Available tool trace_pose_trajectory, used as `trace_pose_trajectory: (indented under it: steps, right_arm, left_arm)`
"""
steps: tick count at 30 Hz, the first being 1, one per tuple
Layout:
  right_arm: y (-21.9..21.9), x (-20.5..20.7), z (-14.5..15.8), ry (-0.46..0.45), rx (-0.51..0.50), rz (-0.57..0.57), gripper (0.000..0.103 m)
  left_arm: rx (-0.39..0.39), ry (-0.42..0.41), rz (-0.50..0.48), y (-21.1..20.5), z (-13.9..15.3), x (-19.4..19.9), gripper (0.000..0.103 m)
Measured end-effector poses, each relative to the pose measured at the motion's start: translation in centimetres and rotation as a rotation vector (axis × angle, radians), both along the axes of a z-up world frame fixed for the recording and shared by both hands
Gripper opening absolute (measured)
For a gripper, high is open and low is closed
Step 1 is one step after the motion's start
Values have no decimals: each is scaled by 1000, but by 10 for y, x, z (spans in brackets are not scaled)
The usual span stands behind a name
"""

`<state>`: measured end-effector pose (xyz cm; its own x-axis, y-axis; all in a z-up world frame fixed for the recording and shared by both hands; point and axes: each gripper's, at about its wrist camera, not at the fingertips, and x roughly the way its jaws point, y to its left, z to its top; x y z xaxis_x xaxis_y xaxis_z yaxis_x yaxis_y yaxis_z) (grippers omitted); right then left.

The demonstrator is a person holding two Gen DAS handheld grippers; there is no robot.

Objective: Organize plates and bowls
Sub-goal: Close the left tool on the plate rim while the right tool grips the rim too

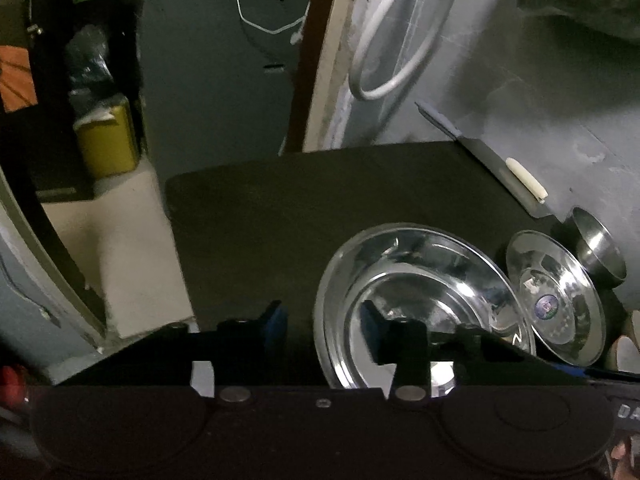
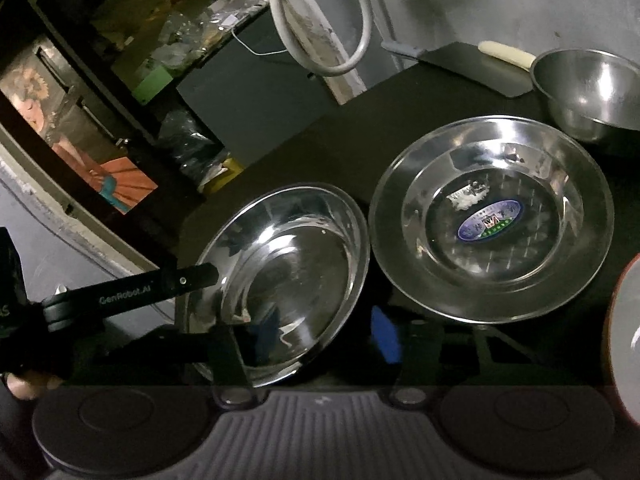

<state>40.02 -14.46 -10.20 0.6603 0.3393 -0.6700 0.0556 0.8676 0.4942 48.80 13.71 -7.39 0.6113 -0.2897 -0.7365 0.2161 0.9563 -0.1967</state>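
Note:
A plain steel plate (image 1: 420,292) (image 2: 288,272) lies on the dark table top (image 1: 260,216). My left gripper (image 1: 324,320) straddles its left rim, one finger outside and one over the dish, with gaps on both sides. My right gripper (image 2: 310,336) straddles the near right rim the same way, its blue pad clear of the metal. In the right wrist view, one of the left gripper's fingers (image 2: 192,276) reaches the plate's left edge. A second steel plate with an oval sticker (image 2: 492,220) (image 1: 556,304) lies beside the first. A steel bowl (image 2: 592,92) (image 1: 596,248) stands behind it.
A cleaver (image 2: 480,64) (image 1: 500,168) and a white-handled tool (image 2: 508,54) lie at the table's back edge by the grey wall. A red-rimmed dish (image 2: 624,340) is at the right border. A white hose (image 1: 400,40) hangs behind; a yellow container (image 1: 108,140) stands lower left.

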Motion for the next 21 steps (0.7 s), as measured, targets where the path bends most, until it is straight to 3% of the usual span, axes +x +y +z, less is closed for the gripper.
trace_pose_trajectory:
  steps: [1,3,4,7,15,21]
  right_arm:
    - [0,2,-2,4,-1,-3,43]
    - [0,1,-2,6,0,-9,36]
    - [0,2,-3,6,1,-10,28]
    - [-1,2,-4,9,-7,-16,19]
    - [-1,-10,3,-6,-10,5,18]
    - [-11,-38,22,-53,1,25,18]
  left_arm:
    - [-8,7,-2,0,-2,0,36]
    - [-22,19,-8,0,-5,1,22]
    - [-26,26,-8,0,-6,2,20]
    - [-41,29,1,3,-8,1,11]
    - [-56,26,14,9,-4,-16,8]
    - [-64,-25,5,8,21,-51,8]
